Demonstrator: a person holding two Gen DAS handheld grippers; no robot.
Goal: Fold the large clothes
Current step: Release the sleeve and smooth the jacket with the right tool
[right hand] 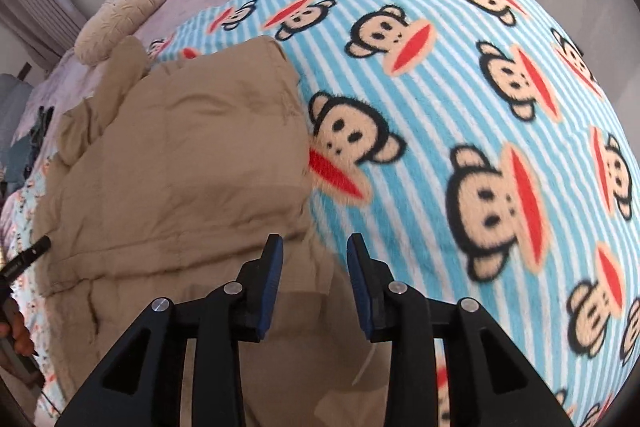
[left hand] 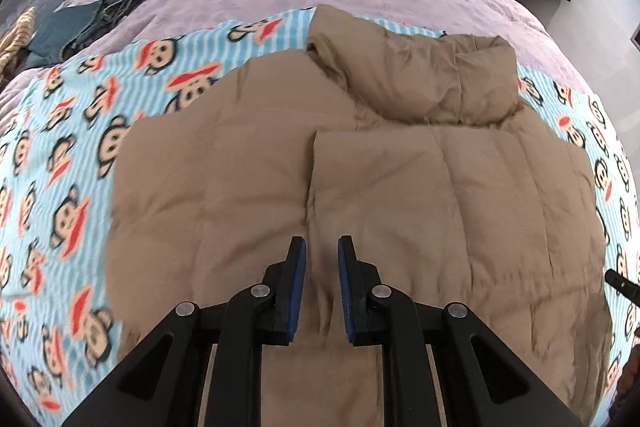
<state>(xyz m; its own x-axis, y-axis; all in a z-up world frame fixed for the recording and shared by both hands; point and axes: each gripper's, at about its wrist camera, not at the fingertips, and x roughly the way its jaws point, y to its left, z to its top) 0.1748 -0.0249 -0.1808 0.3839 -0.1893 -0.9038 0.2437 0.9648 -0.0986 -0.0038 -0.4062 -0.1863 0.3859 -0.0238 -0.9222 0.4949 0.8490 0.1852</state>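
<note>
While both grippers hover empty, left gripper [left hand: 322,247] seemingly nearly closed, right gripper [right hand: 315,245] spread over jacket [left hand: 400,187].

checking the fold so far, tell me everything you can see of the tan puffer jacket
The tan puffer jacket looks like matte quilted fabric with stitched panels, soft and puffy. It lies flat on the monkey-print blanket, one side already folded over its middle, and its hood or collar end is bunched toward the round cushion. Neither gripper's fingers are gripping it.
</note>
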